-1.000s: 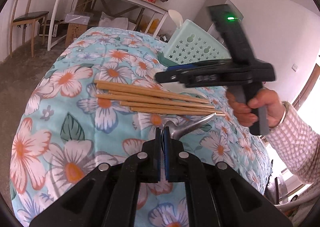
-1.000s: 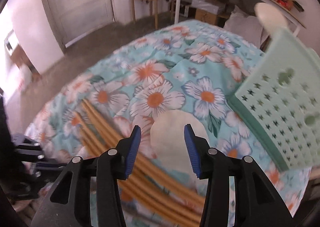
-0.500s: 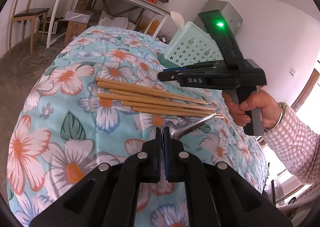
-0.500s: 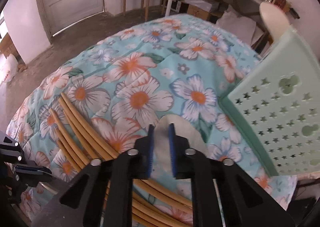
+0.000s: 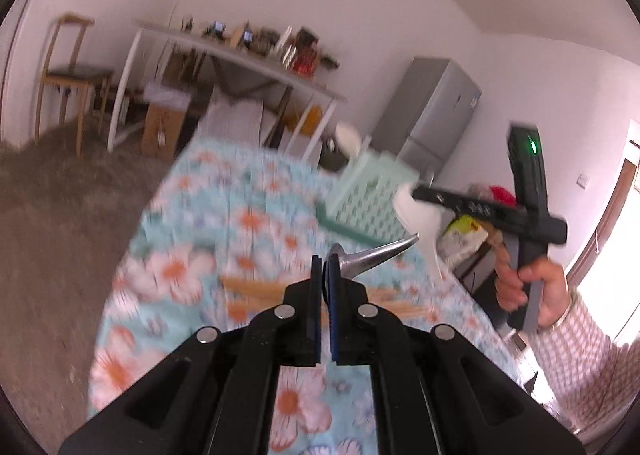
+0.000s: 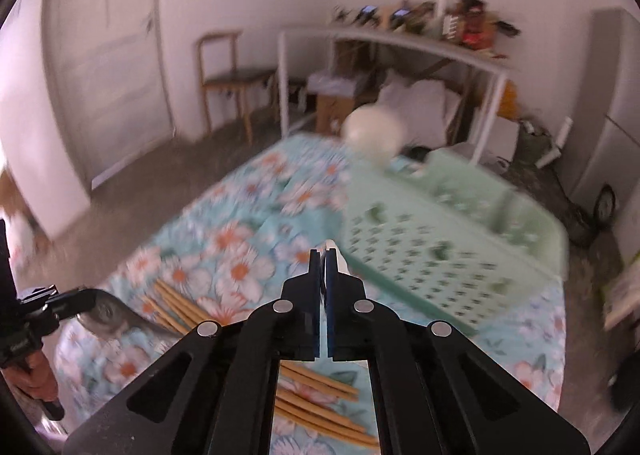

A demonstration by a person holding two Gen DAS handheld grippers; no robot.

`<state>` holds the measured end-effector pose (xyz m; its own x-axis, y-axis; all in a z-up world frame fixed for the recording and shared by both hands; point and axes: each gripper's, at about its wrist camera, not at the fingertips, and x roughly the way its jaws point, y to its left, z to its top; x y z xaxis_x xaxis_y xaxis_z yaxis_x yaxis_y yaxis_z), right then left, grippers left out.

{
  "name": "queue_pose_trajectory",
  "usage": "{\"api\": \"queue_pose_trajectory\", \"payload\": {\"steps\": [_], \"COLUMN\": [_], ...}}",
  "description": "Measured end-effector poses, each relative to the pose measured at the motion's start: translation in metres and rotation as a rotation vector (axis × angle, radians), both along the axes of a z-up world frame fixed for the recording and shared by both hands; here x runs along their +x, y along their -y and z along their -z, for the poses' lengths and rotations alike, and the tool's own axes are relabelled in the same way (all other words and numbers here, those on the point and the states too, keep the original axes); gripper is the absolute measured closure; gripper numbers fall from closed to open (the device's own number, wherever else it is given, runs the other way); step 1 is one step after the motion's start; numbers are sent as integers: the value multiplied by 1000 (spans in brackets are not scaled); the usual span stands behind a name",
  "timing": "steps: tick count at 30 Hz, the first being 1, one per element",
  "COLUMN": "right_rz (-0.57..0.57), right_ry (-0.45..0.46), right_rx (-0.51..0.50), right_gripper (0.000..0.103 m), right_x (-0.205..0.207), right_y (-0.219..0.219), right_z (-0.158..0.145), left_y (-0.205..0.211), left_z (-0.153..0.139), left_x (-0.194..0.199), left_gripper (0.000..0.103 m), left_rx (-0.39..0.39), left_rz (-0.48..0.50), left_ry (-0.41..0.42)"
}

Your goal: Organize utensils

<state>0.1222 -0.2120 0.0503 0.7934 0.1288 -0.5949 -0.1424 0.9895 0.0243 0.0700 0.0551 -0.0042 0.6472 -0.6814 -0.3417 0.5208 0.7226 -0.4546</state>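
Both grippers are off the flowered cloth (image 5: pixel 256 223) and each is carrying something. The left gripper (image 5: pixel 326 275) is clamped tight on a metal spoon (image 5: pixel 376 255), whose handle pokes out to the right of the fingertips and angles up toward the mint basket (image 5: pixel 368 195). In the right wrist view the same spoon (image 6: pixel 108 315) shows its bowl hanging just outside the left gripper (image 6: pixel 68 305), at the far left and lower than the basket (image 6: pixel 440 247).

The right gripper (image 6: pixel 324 267) is pinched shut on a white plastic spoon (image 6: pixel 340 259); only a sliver of white sticks out past the pads there. From the left wrist view the white spoon (image 5: pixel 420 223) hangs down from the right gripper (image 5: pixel 420 195), right in front of the basket's near corner and above the cloth. The person's right hand (image 5: pixel 532 291) wraps the handle below it.

The basket sits on the cloth at the far side, tilted-looking in the fisheye, with star-shaped holes in its wall. Another white spoon (image 6: pixel 374 131) stands up out of its far end. The wooden chopsticks (image 6: pixel 320 407) lie loose on the cloth on the near side of the basket, bunched roughly parallel, partly hidden under the right gripper's body. Both views are pretty motion-blurred.
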Motion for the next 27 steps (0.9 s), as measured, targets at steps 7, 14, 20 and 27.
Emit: {"api": "queue_pose_trajectory", "payload": {"steps": [7,14,20,27], "right_rz": [68,87,91,100], "right_ry": [111,213,243,252], "right_rx": [132,206,254,295], "right_gripper": [102,102,102,102], "right_x": [-39,-61,-75,-84], "right_y": [40,61,78,96], "right_z": [-29,-45,-42,-35], "left_y": [0,50,103,137], "left_z": [-63,-122,-120,-116], "left_x": [16,54,83,110], "left_gripper": [101,101,101,101], "left_rx": [-37,169,421,551], "left_rz": [-13,5,3,7], "left_ry": [131,268,246,208]}}
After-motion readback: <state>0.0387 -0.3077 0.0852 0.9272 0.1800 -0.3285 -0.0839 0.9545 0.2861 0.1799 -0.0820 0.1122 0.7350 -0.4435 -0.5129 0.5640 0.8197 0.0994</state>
